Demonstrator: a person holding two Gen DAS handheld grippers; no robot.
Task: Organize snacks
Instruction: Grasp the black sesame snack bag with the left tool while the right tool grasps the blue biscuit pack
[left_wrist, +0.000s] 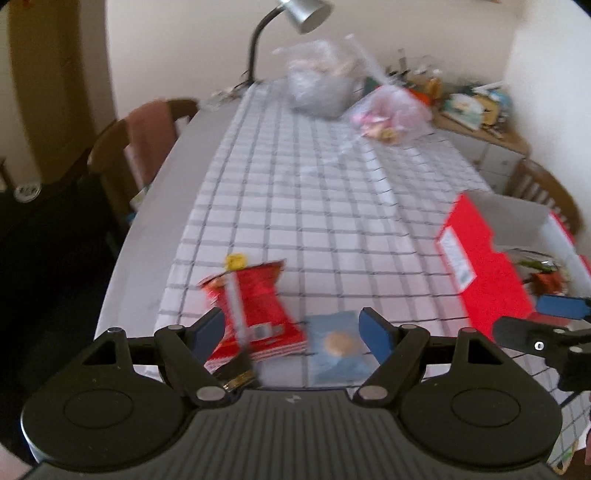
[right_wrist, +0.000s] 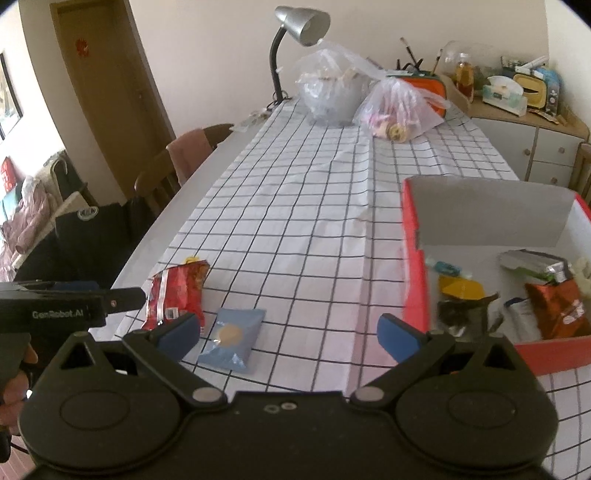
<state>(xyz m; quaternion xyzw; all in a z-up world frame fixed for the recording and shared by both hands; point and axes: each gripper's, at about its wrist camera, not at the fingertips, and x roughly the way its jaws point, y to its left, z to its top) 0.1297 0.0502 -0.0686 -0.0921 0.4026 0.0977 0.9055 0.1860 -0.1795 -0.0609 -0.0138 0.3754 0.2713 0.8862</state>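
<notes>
Left gripper (left_wrist: 291, 328) spread over red snack bag (left_wrist: 255, 314) & blue packet (left_wrist: 338, 345) — right gripper (right_wrist: 288, 332) spread, empty, red box (right_wrist: 415, 258) nearby

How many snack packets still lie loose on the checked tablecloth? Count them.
2: a crinkled red foil packet near the cloth's left edge, and a flat blue packet beside it on the right. The box's contents are excluded.

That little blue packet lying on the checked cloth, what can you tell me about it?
The blue packet is a small, flat, sealed pouch of what looks like matte plastic film, pale blue with a round tan biscuit-like picture at its middle. It lies flat on the checked tablecloth near the table's close edge, just beside the red snack bag, left of the red box. No gripper touches it. Any print on it is too small to read.
</notes>
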